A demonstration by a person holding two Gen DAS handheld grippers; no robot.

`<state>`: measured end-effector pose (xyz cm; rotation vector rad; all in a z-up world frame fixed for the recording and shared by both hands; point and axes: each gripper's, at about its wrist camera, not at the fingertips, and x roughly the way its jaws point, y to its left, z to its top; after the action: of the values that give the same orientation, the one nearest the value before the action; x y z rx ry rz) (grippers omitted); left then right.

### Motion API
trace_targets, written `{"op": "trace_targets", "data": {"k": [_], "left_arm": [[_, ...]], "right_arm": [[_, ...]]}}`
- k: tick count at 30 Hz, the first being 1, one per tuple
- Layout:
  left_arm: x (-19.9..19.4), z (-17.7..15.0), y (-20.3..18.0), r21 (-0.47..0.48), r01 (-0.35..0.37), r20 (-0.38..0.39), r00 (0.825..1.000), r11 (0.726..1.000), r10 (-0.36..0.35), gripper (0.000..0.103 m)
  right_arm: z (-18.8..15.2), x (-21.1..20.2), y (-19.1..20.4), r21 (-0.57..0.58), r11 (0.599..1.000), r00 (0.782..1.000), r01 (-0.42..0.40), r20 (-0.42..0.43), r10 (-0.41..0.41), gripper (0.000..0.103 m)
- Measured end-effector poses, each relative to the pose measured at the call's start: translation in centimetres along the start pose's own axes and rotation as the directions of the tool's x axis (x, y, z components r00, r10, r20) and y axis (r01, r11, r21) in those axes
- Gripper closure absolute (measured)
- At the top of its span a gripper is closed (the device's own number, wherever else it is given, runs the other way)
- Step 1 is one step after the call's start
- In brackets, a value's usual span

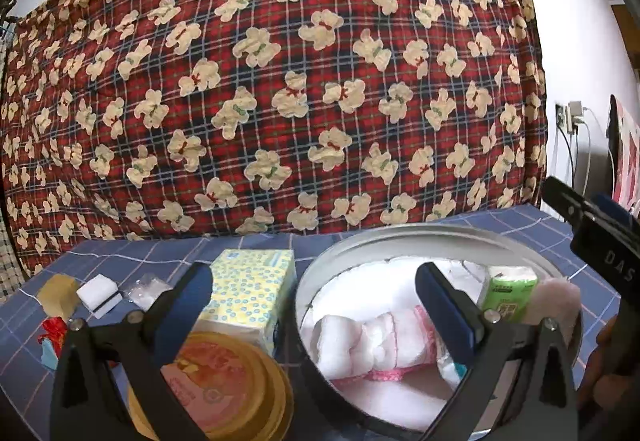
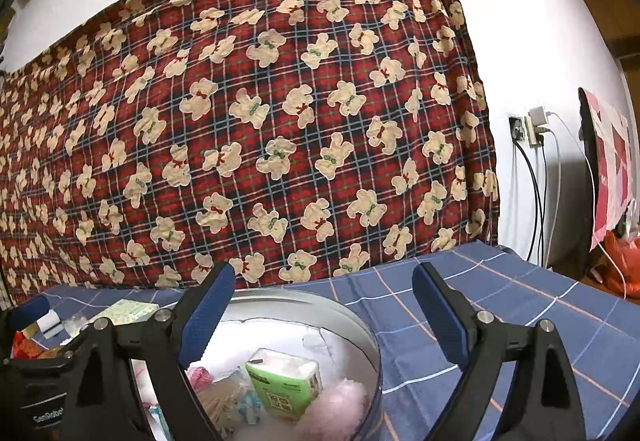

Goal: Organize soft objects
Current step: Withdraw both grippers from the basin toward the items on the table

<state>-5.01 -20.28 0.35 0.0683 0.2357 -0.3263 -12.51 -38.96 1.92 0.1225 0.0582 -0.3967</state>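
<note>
**Both grippers empty above a half-filled round bin**

Both grippers hang with jaws spread wide and nothing between them. The left gripper (image 1: 316, 297) straddles the near rim of a round grey bin (image 1: 320, 273); the right gripper (image 2: 324, 313) sits over the bin's right side.

The step in hand appears to be fetching the next soft item. To do it well, lift clear of the rim before swinging left, so neither finger knocks the bin. The yellow dotted tissue box (image 1: 250, 289), just beside the bin on the blue checked table (image 2: 500, 321), looks the nearest candidate; close on its narrow sides, gently, since card crumples.

Inside the bin lie a folded white and pink cloth (image 1: 376, 345), a green tissue pack (image 2: 286, 381) standing tilted, and a fluffy pink thing (image 2: 340, 405) touching the pack. Farther left on the table sit a white sponge block (image 1: 98, 295) and a small clear bag (image 1: 146, 291), well apart from the bin.
</note>
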Motion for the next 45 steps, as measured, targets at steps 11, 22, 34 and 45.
{"op": "trace_targets", "data": {"k": [11, 22, 34, 45], "left_arm": [[-0.9, -0.2, 0.6, 0.017, -0.007, 0.005, 1.000, 1.000, 0.007, 0.000], [-1.9, -0.5, 4.6, 0.006, -0.045, 0.002, 0.999, 0.999, 0.045, 0.000], [-2.3, -0.8, 10.7, 0.006, -0.149, -0.002, 0.989, 0.989, 0.149, 0.000], [-2.7, -1.4, 17.7, -0.040, -0.245, -0.027, 0.969, 0.969, 0.244, 0.000]], "right_arm": [[-0.1, -1.1, 0.9, -0.009, 1.000, 0.999, -0.027, 0.034, 0.028, 0.011], [-0.6, -1.1, 2.8, 0.010, 0.996, 0.996, -0.091, -0.008, 0.091, 0.011], [-1.8, -1.4, 8.3, 0.012, 0.979, 0.974, -0.205, -0.092, 0.205, 0.011], [-3.2, -1.6, 16.6, 0.009, 0.928, 0.915, -0.373, -0.165, 0.370, 0.011]]}}
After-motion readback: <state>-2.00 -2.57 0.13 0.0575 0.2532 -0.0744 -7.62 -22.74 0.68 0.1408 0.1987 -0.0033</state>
